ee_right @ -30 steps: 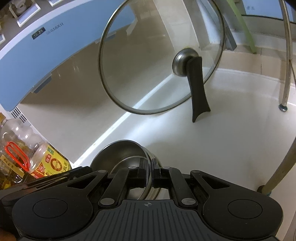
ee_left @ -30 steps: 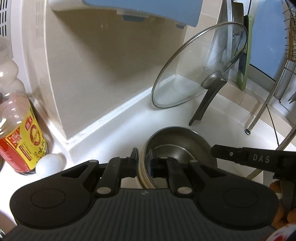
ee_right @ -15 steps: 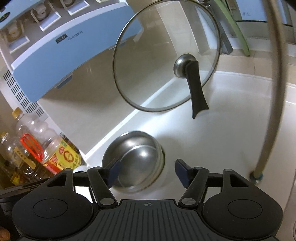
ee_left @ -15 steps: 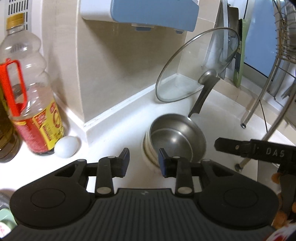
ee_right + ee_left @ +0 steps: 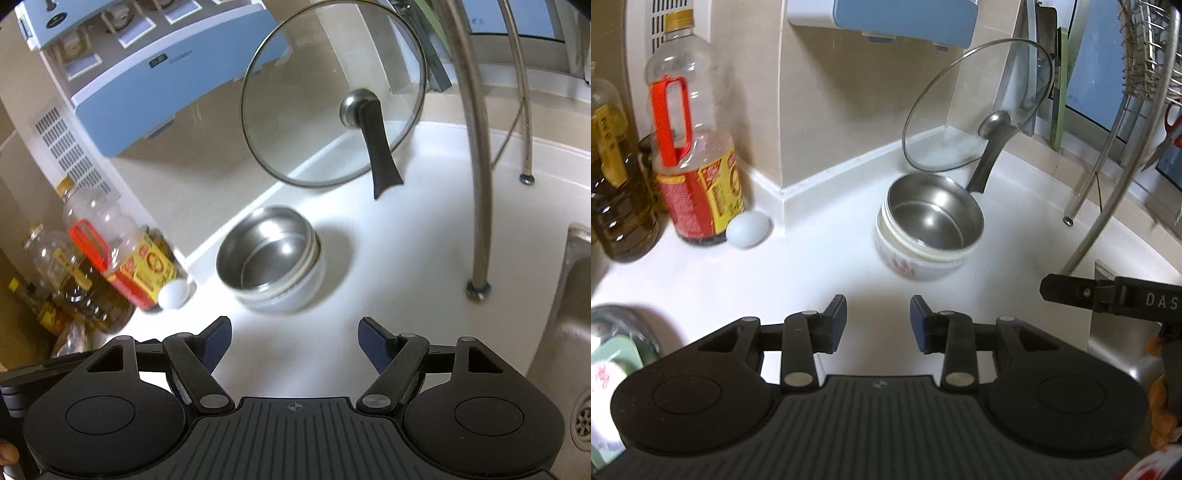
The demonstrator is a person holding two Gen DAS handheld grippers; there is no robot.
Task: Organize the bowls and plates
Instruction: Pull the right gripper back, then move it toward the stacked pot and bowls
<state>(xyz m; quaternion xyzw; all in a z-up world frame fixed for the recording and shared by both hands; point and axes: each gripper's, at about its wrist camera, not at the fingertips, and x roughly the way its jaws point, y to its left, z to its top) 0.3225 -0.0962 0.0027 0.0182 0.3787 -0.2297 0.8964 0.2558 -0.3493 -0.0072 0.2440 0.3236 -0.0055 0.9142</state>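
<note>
A steel bowl (image 5: 931, 221) sits nested in a white bowl with a flower pattern (image 5: 912, 264) on the white counter (image 5: 812, 273), near the wall corner. In the right wrist view the same stack (image 5: 271, 258) stands just ahead. My left gripper (image 5: 878, 319) is a short way back from the stack, its jaws opening with nothing between them. The jaws of my right gripper (image 5: 294, 338) are opening too, wider, and hold nothing. One right finger (image 5: 1108, 295) shows at the left view's right edge.
A glass lid (image 5: 332, 92) with a black handle leans in the corner behind the bowls. Oil bottles (image 5: 694, 158) and a white egg (image 5: 748, 229) stand left. Dish rack legs (image 5: 478, 184) and a steel sink (image 5: 576, 332) are right. Another steel vessel (image 5: 617, 325) sits lower left.
Both grippers were shut on the steel bowl's rim; they have let go, opened and drawn back, so the bowl stack now stands free ahead of them.
</note>
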